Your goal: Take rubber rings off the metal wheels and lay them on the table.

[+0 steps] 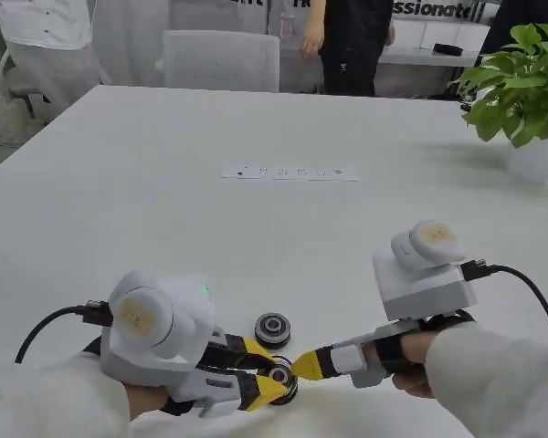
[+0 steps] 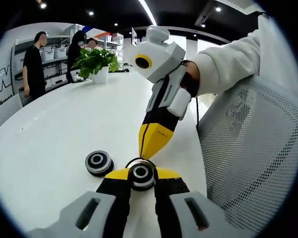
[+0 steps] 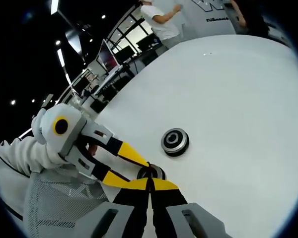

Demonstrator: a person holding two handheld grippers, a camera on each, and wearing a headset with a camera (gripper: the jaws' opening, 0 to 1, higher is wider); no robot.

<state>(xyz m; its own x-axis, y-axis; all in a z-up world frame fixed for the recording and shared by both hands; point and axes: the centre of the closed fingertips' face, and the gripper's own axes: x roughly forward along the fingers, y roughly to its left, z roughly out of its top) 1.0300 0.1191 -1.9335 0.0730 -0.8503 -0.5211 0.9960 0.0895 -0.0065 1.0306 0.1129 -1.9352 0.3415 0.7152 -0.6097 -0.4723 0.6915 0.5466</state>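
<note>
We work near the table's [image 1: 164, 210] front edge, with wide top ahead. Our left gripper [image 1: 265, 370] pinches a wheel [image 2: 140, 176]. The right gripper [image 3: 150, 182], pressed together, touches its rim, with a second wheel [image 1: 272, 328] just beside.

The broad white table top [image 1: 164, 201] spreads away from the jaws of the left gripper [image 1: 272, 370] and the right gripper [image 1: 301, 366]. Well ahead of both pairs of jaws, near the table's middle, lies a narrow white paper strip with small dark marks [image 1: 289, 172]. Far ahead and to the right of the jaws stands a green leafy plant [image 1: 516, 78] in a white pot [image 1: 537, 160]. Beyond the table's far edge are a grey upholstered chair [image 1: 221, 59] and a standing person in dark clothes [image 1: 352, 46]. In the left gripper view, a white mesh-backed chair [image 2: 253, 148] sits close on the right of the jaws.
</note>
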